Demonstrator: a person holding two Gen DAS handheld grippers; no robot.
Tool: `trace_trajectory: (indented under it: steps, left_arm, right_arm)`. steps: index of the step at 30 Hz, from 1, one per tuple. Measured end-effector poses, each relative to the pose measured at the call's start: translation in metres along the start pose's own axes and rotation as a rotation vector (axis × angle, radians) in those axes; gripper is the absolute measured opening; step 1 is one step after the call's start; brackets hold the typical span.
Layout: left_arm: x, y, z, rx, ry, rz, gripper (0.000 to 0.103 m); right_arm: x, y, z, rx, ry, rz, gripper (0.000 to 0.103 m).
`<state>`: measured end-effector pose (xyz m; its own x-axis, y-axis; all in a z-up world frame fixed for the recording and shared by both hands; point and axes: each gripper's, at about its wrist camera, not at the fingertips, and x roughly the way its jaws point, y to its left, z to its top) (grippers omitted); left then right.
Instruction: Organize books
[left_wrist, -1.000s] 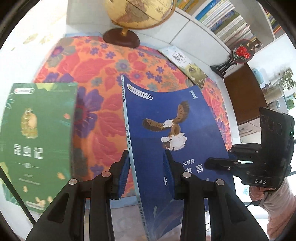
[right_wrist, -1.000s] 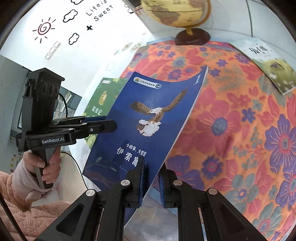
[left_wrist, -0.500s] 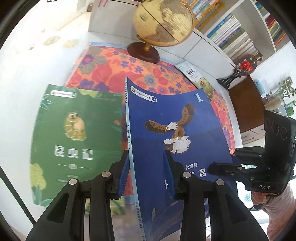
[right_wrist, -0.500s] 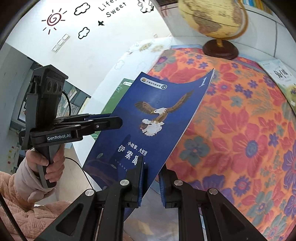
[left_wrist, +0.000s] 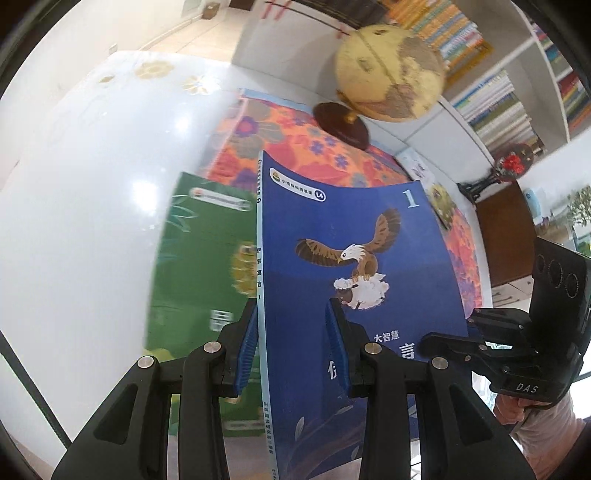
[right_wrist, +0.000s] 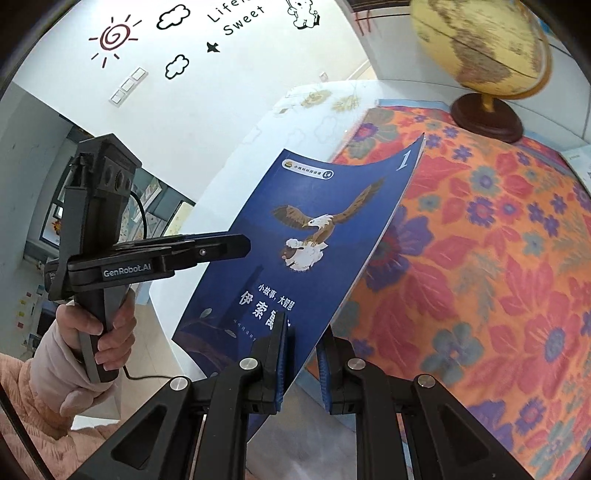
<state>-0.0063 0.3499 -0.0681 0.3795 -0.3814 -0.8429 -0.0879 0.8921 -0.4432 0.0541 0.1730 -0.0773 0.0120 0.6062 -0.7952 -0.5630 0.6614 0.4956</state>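
The desk (left_wrist: 74, 229) is white, with a flowered cloth (right_wrist: 498, 295) over its far part. A globe (left_wrist: 391, 74) stands at the cloth's far edge.

Progress, as judged: early to middle. One green book (left_wrist: 207, 258) lies flat at the cloth's left edge, partly on bare desk. One pale book (left_wrist: 439, 199) lies on the cloth toward the right edge, apart from the rest. The blue book (left_wrist: 351, 295) is in the air, above and just right of the green one. Nothing is stacked yet. Remaining, by my reading: set the blue book down, probably onto the green one, then bring over the pale book.

Left tongs (left_wrist: 291, 343) point steeply down toward the desk. They stand part open across the blue book's spine side, one pad by the spine and one against the cover; they appear to hold it. In the right view, a hand (right_wrist: 107, 332) grips their handle, sleeve showing.

Right tongs (right_wrist: 301, 362) also point steeply down. They are nearly closed, pinching the blue book's lower edge near its open side. The book bows slightly between the two grips.
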Motion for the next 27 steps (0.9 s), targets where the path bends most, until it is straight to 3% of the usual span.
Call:
trace_trajectory:
  steps: [8,16,27]
  left_arm:
    - [0.009,0.038,0.008,-0.031,0.028,0.027,0.032]
    - [0.017,0.062,0.009,-0.068,0.054,0.041,0.033]
    - [0.023,0.061,0.011,-0.05,0.073,0.07,0.033]
  right_arm:
    - [0.03,0.008,0.01,0.059,-0.011,0.01,0.014]
    - [0.052,0.017,0.001,0.119,0.003,0.016,0.014]
    - [0.071,-0.001,-0.014,0.227,0.036,0.003,0.018]
